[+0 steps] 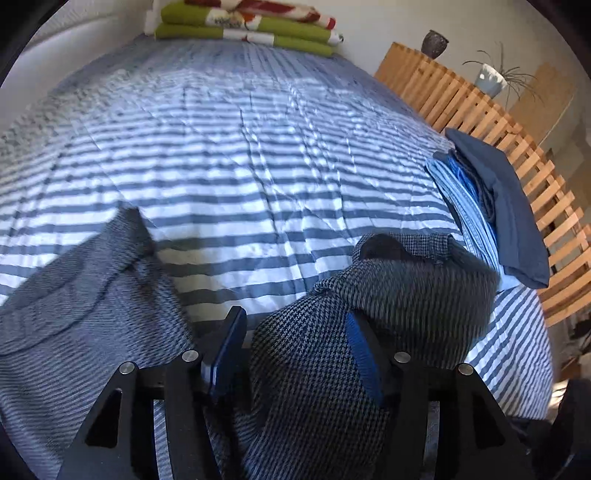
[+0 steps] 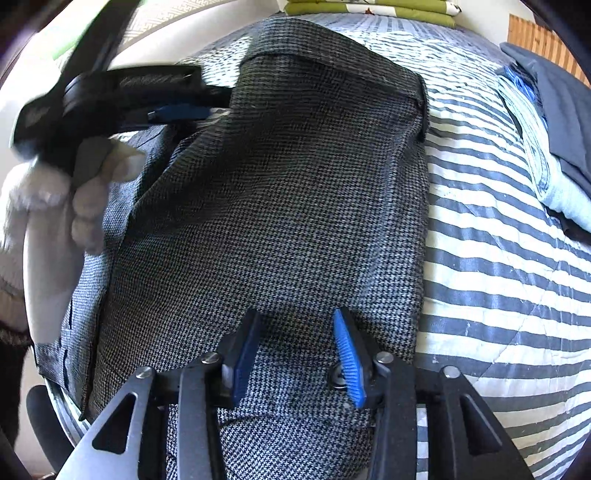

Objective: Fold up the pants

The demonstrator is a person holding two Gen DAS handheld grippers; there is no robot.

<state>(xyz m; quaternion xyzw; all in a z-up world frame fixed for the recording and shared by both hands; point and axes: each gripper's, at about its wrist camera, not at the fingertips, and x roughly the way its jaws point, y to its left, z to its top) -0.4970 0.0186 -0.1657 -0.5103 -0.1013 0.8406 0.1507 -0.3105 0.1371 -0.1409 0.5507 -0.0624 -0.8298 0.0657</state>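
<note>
My left tool (image 1: pixel 295 350) and right tool (image 2: pixel 299 354) both gape, gripping nothing, the pants (image 2: pixel 288 206) spread ahead on the bed (image 2: pixel 498 295). Risk: closing shallow, catching one layer only, folding crooked.

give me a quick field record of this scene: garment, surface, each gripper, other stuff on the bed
garment: grey houndstooth pants, spread partly bunched on the bed
surface: blue and white striped quilt
left gripper: jaws apart, fabric bunched between them
right gripper: jaws apart over the pants near a button
gloved hand: white glove holding the left gripper's handle
side stack: folded blue clothes at the quilt's right edge
far end: green patterned folded bedding
beside bed: wooden slat rack
</note>
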